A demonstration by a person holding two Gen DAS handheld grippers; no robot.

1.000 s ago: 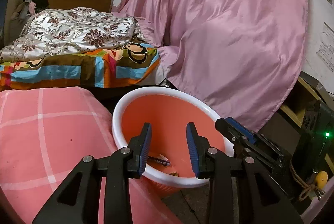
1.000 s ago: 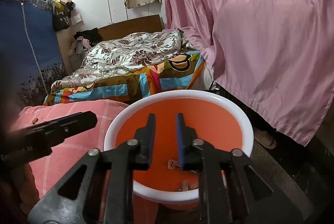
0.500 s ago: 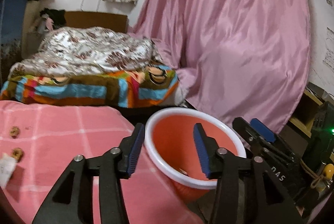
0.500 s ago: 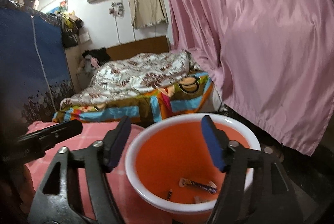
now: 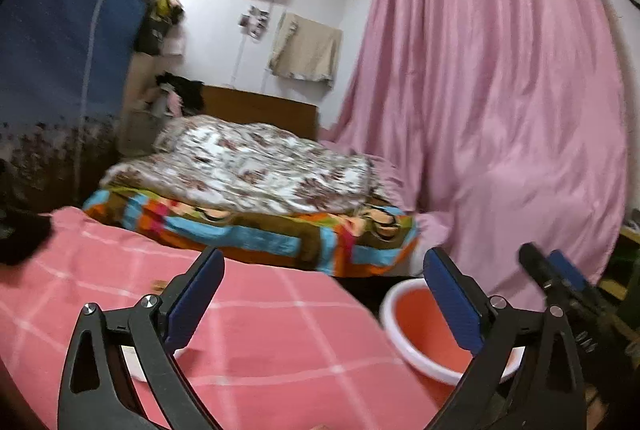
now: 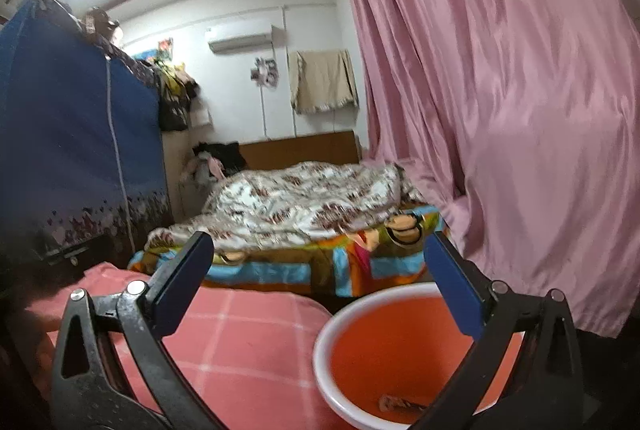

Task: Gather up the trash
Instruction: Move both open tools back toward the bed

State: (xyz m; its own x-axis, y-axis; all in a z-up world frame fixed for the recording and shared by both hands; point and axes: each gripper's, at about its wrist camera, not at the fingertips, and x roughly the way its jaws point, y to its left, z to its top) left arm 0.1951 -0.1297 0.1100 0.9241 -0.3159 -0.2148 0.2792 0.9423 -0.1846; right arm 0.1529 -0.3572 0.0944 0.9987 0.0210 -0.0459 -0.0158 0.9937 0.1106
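Two hand-held tools point across a worktop point(image 5: 280, 342) covered in pink checked cloth, toward an unmade bed point(image 5: 248, 189) and pink curtain point(image 5: 500, 109). The left tool point(image 5: 324, 302) and right tool point(image 6: 320, 282) both stand wide open, gripping nothing. An orange basin point(image 6: 400, 350) with a white rim sits at the worktop's right edge, holding a crumpled wrapper point(image 6: 400, 402). A small scrap point(image 5: 160, 285) (too blurred to identify) lies on the cloth. Such litter is probably light and crushable; pinch it across its middle.
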